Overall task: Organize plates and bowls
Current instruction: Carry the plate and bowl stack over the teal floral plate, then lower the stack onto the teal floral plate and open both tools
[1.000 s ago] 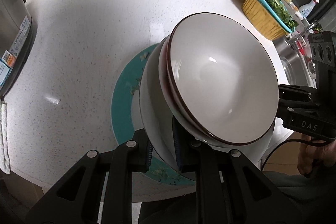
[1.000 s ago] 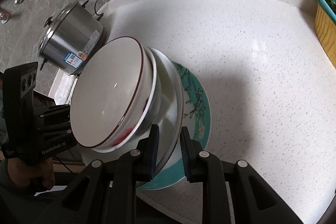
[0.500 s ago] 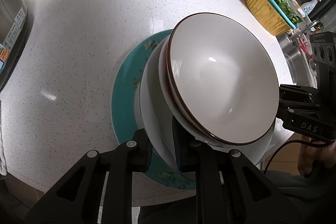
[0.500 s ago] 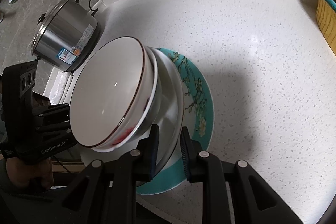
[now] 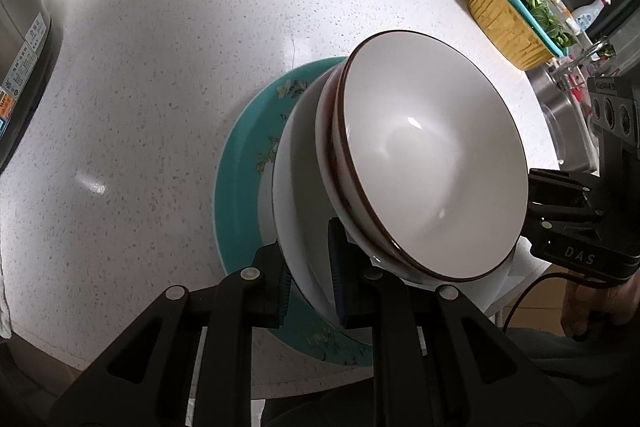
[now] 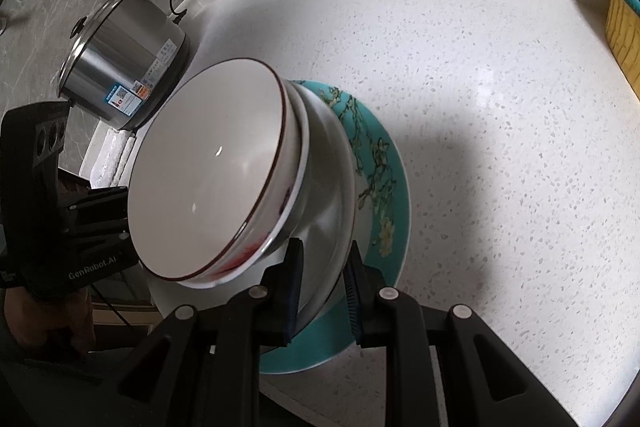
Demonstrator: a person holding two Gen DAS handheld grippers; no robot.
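A white bowl with a brown rim (image 5: 432,155) (image 6: 208,179) sits nested in another bowl, and both rest in a wide white dish (image 5: 300,195) (image 6: 332,167). My left gripper (image 5: 308,267) is shut on the near rim of that white dish. My right gripper (image 6: 322,267) is shut on its opposite rim. The stack hangs tilted between them. Under it lies a teal flowered plate (image 5: 240,179) (image 6: 384,187) near the counter's front edge. I cannot tell whether the dish touches the plate.
A steel pot (image 6: 124,67) with a cord stands at the counter's left, a white towel (image 6: 112,155) beside it. At the right are a yellow basket of greens (image 5: 508,23), bottles and a steel sink (image 5: 560,123). The speckled counter (image 6: 500,107) stretches behind the stack.
Both grippers have sunk a little toward the counter with the stack. Neither grip has changed.
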